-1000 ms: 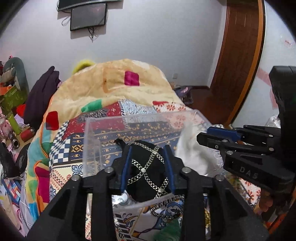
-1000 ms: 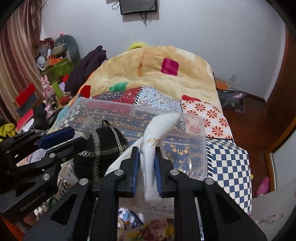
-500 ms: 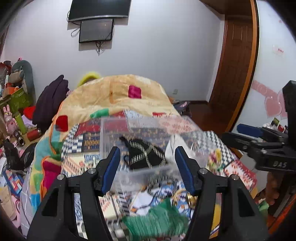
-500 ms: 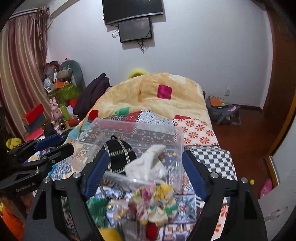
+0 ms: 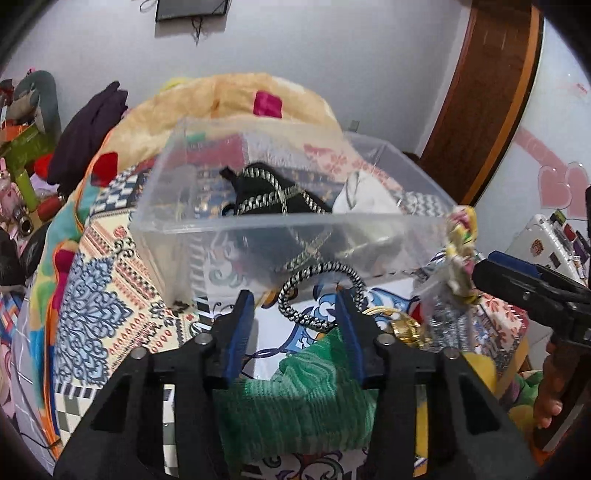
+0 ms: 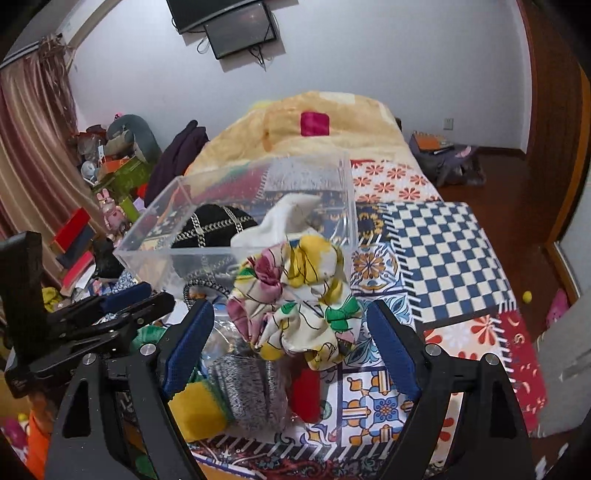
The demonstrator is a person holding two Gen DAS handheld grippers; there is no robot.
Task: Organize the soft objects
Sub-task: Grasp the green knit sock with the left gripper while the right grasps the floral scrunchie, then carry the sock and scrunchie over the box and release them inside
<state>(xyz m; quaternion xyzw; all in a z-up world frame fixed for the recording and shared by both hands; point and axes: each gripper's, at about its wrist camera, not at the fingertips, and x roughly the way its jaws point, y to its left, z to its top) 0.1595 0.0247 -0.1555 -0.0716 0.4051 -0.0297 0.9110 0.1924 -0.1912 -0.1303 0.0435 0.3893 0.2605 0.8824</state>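
Now both grippers are off the clear bin (image 5: 288, 229) on the bed, black pouch (image 5: 273, 195) and white cloth (image 6: 284, 218) left inside; left gripper (image 5: 295, 314) open over green knit (image 5: 306, 387), right gripper (image 6: 291, 328) open around floral scrunchie (image 6: 295, 295), likely next.

A lived-in bedroom in a home. The bed (image 6: 436, 236) fills the middle, spread with a patchwork cover of checks and flower prints, and a yellow blanket (image 6: 325, 122) is heaped at its far end. On the white wall beyond the bed hangs a dark screen (image 6: 240, 24). Left of the bed are striped curtains (image 6: 26, 155), a dark garment (image 6: 177, 155), boxes and small toys piled together. Right of the bed is wooden floor and a brown door (image 5: 480, 96).
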